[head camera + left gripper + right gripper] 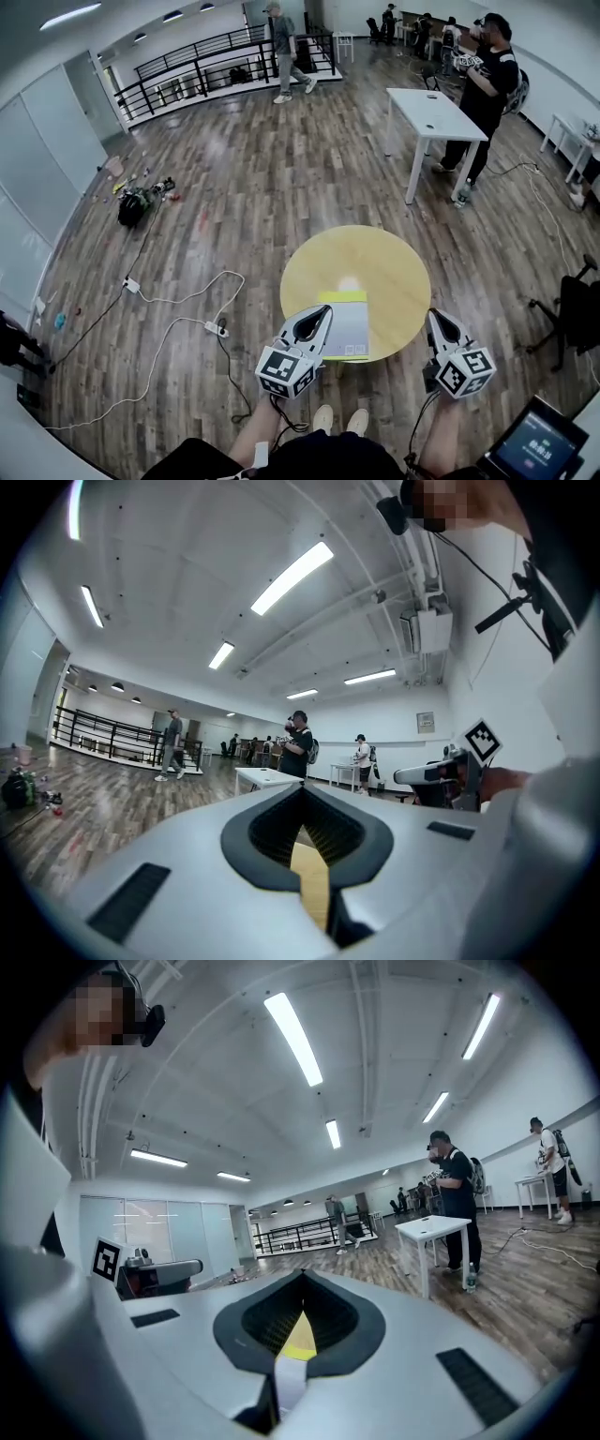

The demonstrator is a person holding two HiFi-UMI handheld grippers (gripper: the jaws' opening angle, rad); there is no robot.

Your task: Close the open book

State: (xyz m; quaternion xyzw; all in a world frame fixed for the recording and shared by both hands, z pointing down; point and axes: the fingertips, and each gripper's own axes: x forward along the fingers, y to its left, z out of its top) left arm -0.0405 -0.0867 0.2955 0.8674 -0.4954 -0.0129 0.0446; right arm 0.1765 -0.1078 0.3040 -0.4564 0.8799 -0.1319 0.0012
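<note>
The book (349,325) lies flat on the round yellow table (375,267), near its front edge. It looks closed, showing a pale grey cover with a yellow strip at its far end. My left gripper (325,312) hangs above the book's left edge with its jaws together and nothing between them. The right gripper (435,317) is held off the table's right front rim, shut and empty. In the left gripper view the left gripper (302,787) points level across the room. In the right gripper view the right gripper (303,1276) does the same, and a slit below its tips shows a bit of yellow and white.
A white table (433,114) stands behind with a person (487,84) next to it. Cables and a power strip (216,328) lie on the wood floor to the left. A black chair (577,314) and a tablet screen (534,450) are at the right. My feet (342,419) are under the table's front.
</note>
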